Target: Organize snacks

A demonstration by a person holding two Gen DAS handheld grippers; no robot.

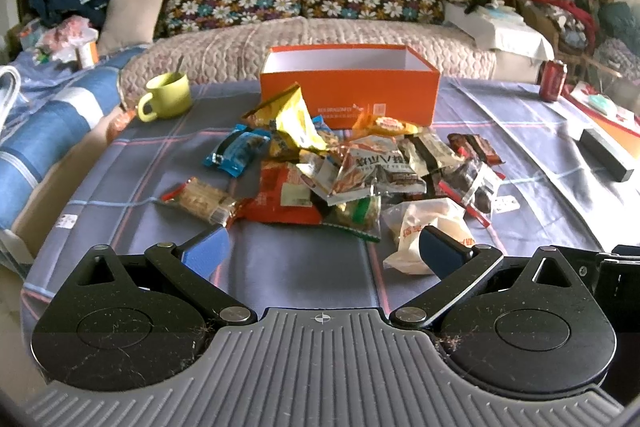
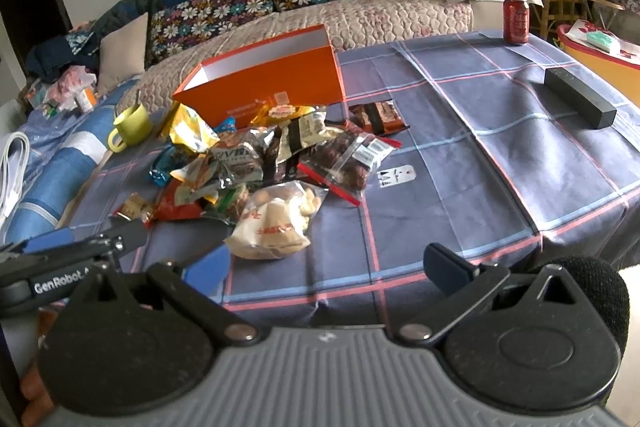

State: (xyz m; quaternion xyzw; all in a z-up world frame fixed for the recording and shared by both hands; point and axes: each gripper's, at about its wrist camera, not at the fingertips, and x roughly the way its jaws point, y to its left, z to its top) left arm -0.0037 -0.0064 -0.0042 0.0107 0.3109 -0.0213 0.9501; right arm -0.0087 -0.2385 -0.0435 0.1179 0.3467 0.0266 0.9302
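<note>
Both grippers are hovering low over the near edge of the table [image 1: 540,155], and neither is touching anything. The left gripper [image 1: 320,255] is holding its jaws spread wide with nothing between them; its right finger is sitting just in front of the white bun bag [image 1: 430,227]. The right gripper [image 2: 328,267] is likewise gaping, empty, over bare plaid cloth, with the bun bag [image 2: 276,223] just ahead of its left finger.

The snacks [image 1: 340,171] are lying in a loose heap at the middle of the table. A yellow bag [image 1: 294,119] is standing up at the back of the heap, a blue packet [image 1: 238,151] is lying at its left, a red packet [image 1: 280,195] is sitting low in front, and a clear bag of dark pieces [image 1: 476,187] is resting on the right side.

Behind the heap, the orange box [image 1: 348,91] is standing open, touching the rearmost packets. A green mug [image 1: 168,97] is sitting to its left, a cola can [image 1: 553,81] far to the right, and a black bar [image 2: 580,97] is lying well apart from the snacks.
</note>
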